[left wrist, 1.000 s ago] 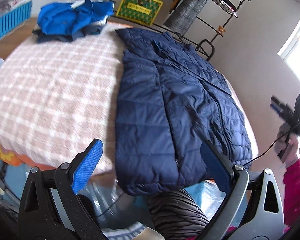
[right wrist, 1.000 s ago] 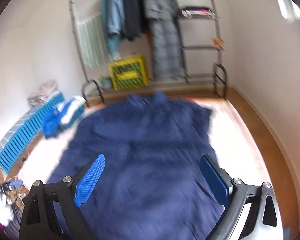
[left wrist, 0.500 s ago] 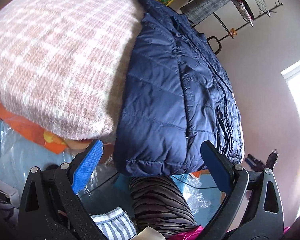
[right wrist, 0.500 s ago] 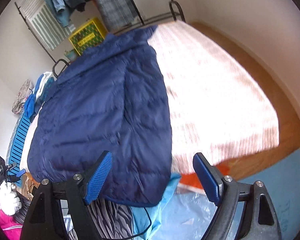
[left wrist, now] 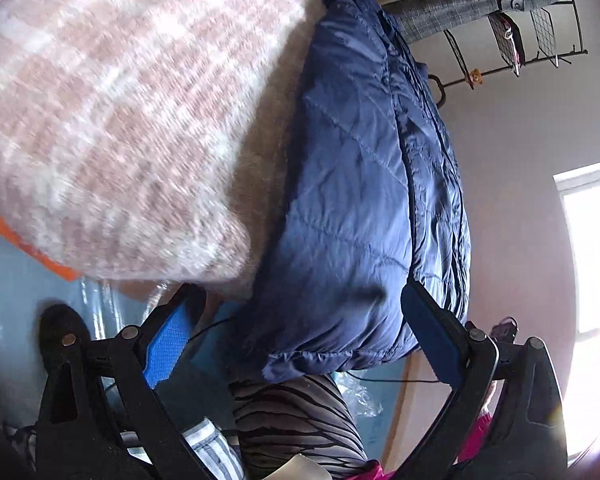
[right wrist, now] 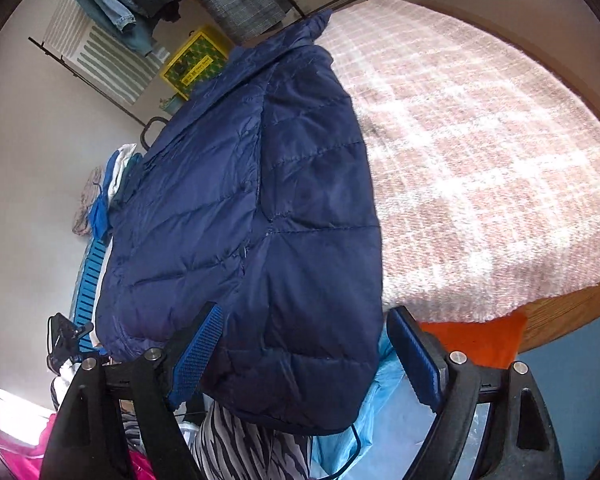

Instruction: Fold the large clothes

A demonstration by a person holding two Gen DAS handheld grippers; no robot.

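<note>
1. blue pads line both grippers, and both stand wide apart with nothing clamped: the right gripper [right wrist: 304, 354] has the jacket's hem lying between its open fingers but not pressed, and the left gripper [left wrist: 300, 338] frames the other hem corner the same way.
2. navy, quilted and puffy, the jacket [right wrist: 256, 208] lies flat on the bed [right wrist: 480, 168], zip side up, collar toward the far clothes rack [right wrist: 112, 56], hem hanging just over the near edge of the checked pink blanket [left wrist: 112, 120].
3. step in hand, as i judge it: the reach for the hem, one gripper at each bottom corner, ahead of the first fold. no fold is made yet.
4. next move calls for both sets of fingers to slide onto the hem, one pad above and one below, and close through both layers of the padded cloth before any lift.
5. the shell looks slick and springy, so a shallow pinch may slip; a deeper bite at the corners seems safer.
6. the person's striped leg [right wrist: 244, 448] stands just under the hem, near both grippers.
</note>
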